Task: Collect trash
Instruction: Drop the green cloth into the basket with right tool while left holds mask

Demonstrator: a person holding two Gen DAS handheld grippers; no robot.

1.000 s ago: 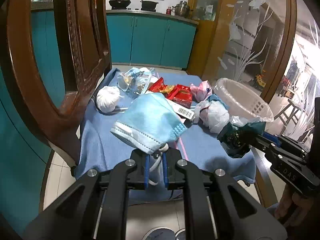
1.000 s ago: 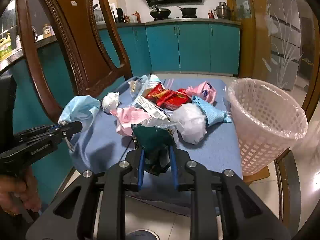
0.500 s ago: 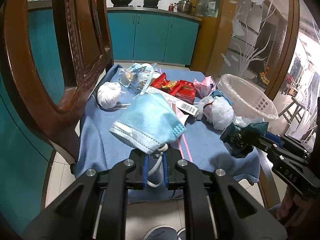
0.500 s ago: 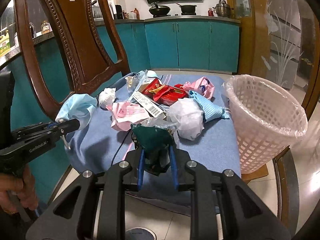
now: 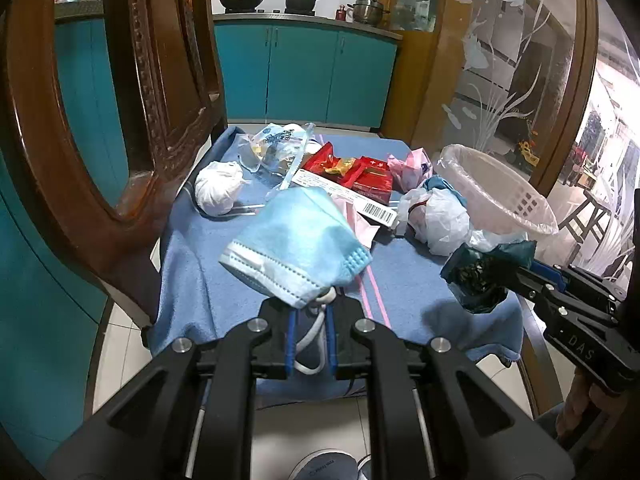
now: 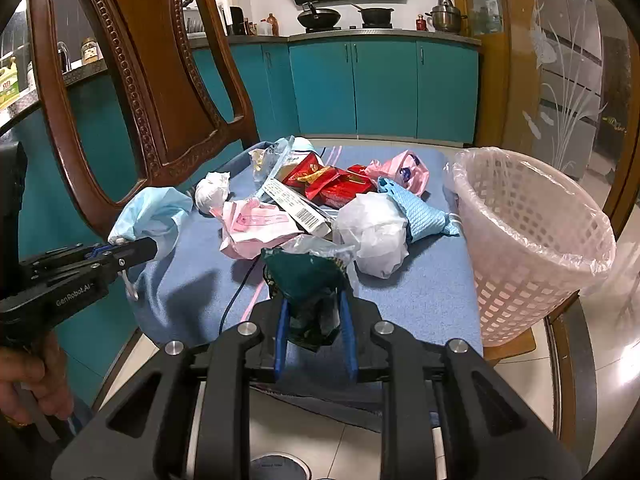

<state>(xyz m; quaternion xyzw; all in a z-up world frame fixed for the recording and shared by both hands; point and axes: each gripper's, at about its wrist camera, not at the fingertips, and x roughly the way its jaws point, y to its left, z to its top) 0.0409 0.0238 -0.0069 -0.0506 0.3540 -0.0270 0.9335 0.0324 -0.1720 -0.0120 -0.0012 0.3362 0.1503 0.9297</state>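
risk: I pinch face mask (image 5: 296, 240) by its edge in left fingers (image 5: 311, 322), may slip | right fingers (image 6: 314, 322) clamp green bag (image 6: 308, 280) | basket (image 6: 532, 240) right of both, could tip

We are seeing a brown wooden chair (image 6: 160, 92) standing beside a blue cloth (image 6: 416, 292). We are looking at teal cupboards (image 6: 384, 88) far behind it, with a black wok (image 6: 319, 18) and a shiny pot (image 6: 444, 16) sitting on top.
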